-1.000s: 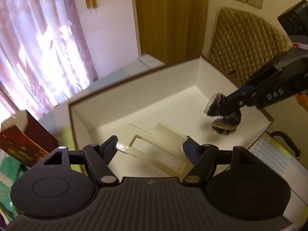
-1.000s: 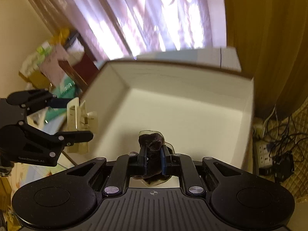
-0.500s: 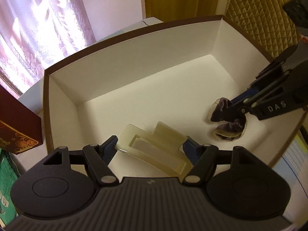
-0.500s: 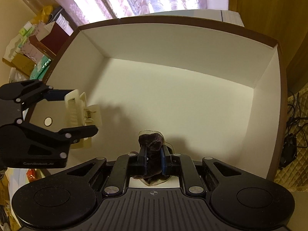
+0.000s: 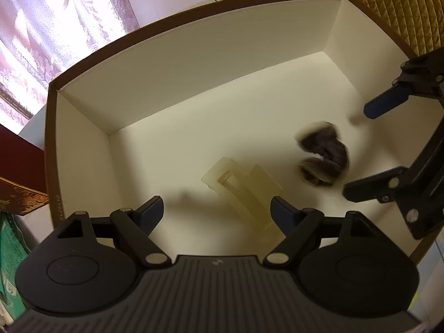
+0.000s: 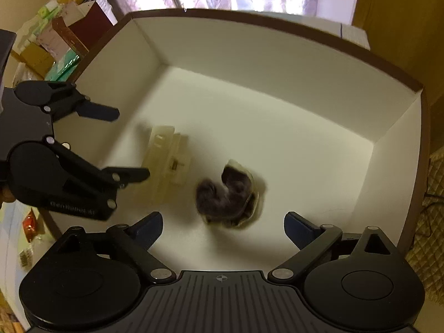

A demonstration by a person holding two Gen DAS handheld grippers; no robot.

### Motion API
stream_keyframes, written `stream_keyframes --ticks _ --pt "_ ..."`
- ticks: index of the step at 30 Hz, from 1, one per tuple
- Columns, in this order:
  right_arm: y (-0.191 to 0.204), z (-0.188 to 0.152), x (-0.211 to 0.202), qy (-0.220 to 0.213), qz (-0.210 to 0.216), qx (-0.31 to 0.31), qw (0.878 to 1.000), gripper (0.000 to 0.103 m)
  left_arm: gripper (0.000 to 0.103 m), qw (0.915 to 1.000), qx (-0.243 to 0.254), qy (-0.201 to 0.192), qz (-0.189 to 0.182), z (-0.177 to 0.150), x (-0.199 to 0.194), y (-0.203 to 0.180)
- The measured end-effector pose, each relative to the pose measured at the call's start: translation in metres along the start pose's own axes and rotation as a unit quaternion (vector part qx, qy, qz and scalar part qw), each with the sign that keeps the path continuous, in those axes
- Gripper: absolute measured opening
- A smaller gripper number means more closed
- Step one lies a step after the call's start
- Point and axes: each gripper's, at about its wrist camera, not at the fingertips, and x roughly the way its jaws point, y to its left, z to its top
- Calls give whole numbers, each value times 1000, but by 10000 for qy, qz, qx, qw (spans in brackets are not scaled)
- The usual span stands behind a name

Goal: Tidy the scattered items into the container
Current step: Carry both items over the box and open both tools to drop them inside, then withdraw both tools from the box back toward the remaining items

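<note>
Both your grippers are wide open and hold nothing. The cream hair claw point(image 5: 244, 191) lies just ahead of your left gripper point(image 5: 217, 213), pointing away; the dark scrunchie point(image 6: 226, 194) sits right before your right gripper point(image 6: 223, 226), inside the box point(image 5: 166, 83).

We count one white box point(image 5: 194, 63) with a brown rim, in front of both grippers. Inside it we see two items: one pale translucent hair clip point(image 5: 244, 191) just ahead of the left gripper point(image 5: 217, 211), and one dark scrunchie point(image 6: 226, 194) just ahead of the right gripper point(image 6: 223, 226). We count two grippers, each with two fingers spread apart. Beyond the box, to the left gripper's left, we count one dark red box point(image 5: 19, 177).
</note>
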Motion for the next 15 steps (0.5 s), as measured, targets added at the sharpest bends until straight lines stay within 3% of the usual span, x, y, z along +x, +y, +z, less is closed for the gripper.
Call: stream_keyframes --ticks 15 --pt "15 -5 2 249 -148 -137 9995 100 90 9996 -76 256 125 -6 -15 -5"
